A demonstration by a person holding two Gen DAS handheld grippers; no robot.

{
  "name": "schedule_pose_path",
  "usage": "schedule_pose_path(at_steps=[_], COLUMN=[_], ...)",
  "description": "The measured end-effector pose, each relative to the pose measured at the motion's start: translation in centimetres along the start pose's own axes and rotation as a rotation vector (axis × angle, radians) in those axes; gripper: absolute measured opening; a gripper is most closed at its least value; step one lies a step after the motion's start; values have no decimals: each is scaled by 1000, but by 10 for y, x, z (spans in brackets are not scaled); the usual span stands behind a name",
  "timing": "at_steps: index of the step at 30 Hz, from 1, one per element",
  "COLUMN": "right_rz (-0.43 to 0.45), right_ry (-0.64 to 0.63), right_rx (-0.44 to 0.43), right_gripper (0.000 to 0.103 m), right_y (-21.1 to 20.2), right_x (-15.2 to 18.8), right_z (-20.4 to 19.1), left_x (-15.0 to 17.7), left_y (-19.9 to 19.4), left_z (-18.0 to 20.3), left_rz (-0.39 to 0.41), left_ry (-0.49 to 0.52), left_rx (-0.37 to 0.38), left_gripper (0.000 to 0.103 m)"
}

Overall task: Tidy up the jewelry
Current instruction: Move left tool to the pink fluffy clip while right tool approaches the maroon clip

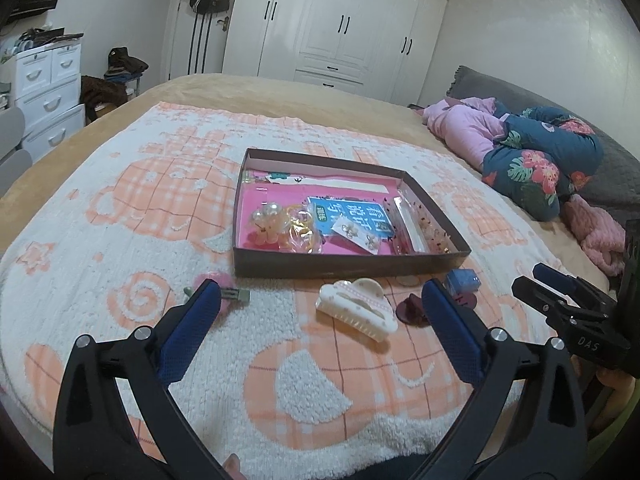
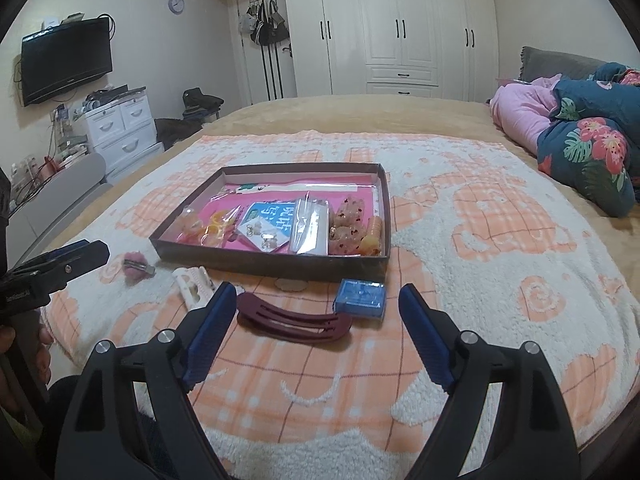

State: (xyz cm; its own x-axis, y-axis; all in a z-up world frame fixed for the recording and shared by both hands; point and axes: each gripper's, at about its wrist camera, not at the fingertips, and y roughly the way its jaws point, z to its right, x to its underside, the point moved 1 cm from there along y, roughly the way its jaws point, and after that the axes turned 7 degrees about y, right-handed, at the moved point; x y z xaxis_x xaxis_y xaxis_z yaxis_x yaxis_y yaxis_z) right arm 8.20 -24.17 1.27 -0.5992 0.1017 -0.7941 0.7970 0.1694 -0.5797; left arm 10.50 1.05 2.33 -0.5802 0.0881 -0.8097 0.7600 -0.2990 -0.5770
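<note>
Right wrist view: blanket (image 2: 460,240) covers bed (wardrobe (image 2: 400,24) behind).

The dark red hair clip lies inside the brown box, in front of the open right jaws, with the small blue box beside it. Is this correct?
Not quite. The dark red hair clip lies on the blanket outside the brown box, not inside it. The right wrist view shows this. The rest holds: it is in front of the open jaws of the right gripper, with the small blue box beside it.
</note>
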Motion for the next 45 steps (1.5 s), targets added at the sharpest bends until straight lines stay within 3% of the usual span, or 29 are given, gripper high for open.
schedule_pose_path(at_steps=[18,31,45], right_rz=[-24,-47,-101], right_ry=[-24,-39,13], right_rx=[-7,-19,-15], right_gripper=[81,81,81], right_y=[-13,-3,37], right_x=[38,47,41], right_z=[-7,-14,-10], left_x=[24,37,30], left_y=[-22,-14,12], left_z=[14,-7,-33], left_rz=[15,-12,-35], left_ry=[32,-45,-126], left_rx=[-6,-83,-103], left_gripper=[92,92,92])
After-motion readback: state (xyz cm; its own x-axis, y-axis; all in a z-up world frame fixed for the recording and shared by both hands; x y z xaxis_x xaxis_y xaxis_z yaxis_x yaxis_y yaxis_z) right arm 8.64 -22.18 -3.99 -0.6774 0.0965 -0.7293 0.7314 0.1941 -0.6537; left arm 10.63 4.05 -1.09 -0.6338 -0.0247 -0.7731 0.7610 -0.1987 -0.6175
